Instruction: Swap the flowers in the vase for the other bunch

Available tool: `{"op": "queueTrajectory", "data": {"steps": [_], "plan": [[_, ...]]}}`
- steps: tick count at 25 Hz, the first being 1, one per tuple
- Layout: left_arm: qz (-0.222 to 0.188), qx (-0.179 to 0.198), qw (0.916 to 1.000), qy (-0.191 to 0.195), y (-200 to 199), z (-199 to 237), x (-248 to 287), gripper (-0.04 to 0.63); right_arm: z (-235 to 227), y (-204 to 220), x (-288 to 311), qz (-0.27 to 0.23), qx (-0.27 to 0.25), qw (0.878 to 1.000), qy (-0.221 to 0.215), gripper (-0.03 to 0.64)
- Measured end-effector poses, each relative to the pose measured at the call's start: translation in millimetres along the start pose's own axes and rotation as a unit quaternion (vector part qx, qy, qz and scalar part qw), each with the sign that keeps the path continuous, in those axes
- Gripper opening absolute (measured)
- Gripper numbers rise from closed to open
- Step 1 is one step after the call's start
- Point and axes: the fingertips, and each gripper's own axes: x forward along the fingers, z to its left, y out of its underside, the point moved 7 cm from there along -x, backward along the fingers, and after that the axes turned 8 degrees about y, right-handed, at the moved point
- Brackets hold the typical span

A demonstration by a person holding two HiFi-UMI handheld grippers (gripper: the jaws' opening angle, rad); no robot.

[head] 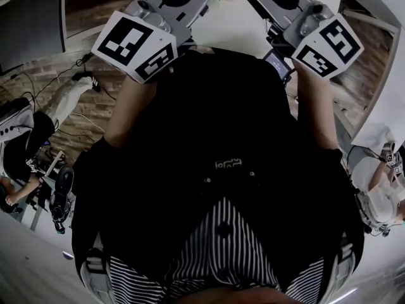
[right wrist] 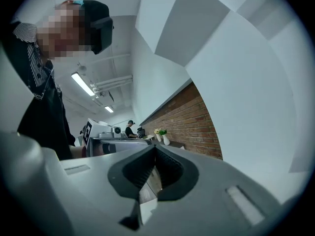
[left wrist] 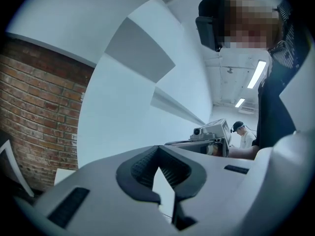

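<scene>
I hold left gripper (left wrist: 158,150) and right gripper (right wrist: 155,148) clamped empty — white vase of pale flowers (right wrist: 166,140) stands well beyond the right one

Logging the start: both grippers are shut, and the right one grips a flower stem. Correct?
Not quite: the right gripper is shut but empty. The right gripper view shows its fingers closed on nothing, the flowers far off in vases. The left gripper is shut too.

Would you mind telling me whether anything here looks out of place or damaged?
Nothing looks spilled, damaged or askew. The left gripper and right gripper are both shut and empty, and a vase with flowers stands upright far off by the brick wall.
</scene>
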Motion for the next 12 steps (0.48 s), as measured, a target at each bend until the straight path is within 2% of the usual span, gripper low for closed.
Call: {"op": "queueTrajectory", "data": {"steps": [6, 12], "plan": [[0.028, -0.012, 0.9995, -0.004, 1, 5, 3, 0.006, -21, 7, -13, -0.02, 0.024, 0.999, 0.013, 0.003], [0.021, -0.002, 0.9988, 0.044, -7, 3, 22, 0.006, -33, 17, -19, -0.031, 0.042, 0.997, 0.051, 0.003]]}}
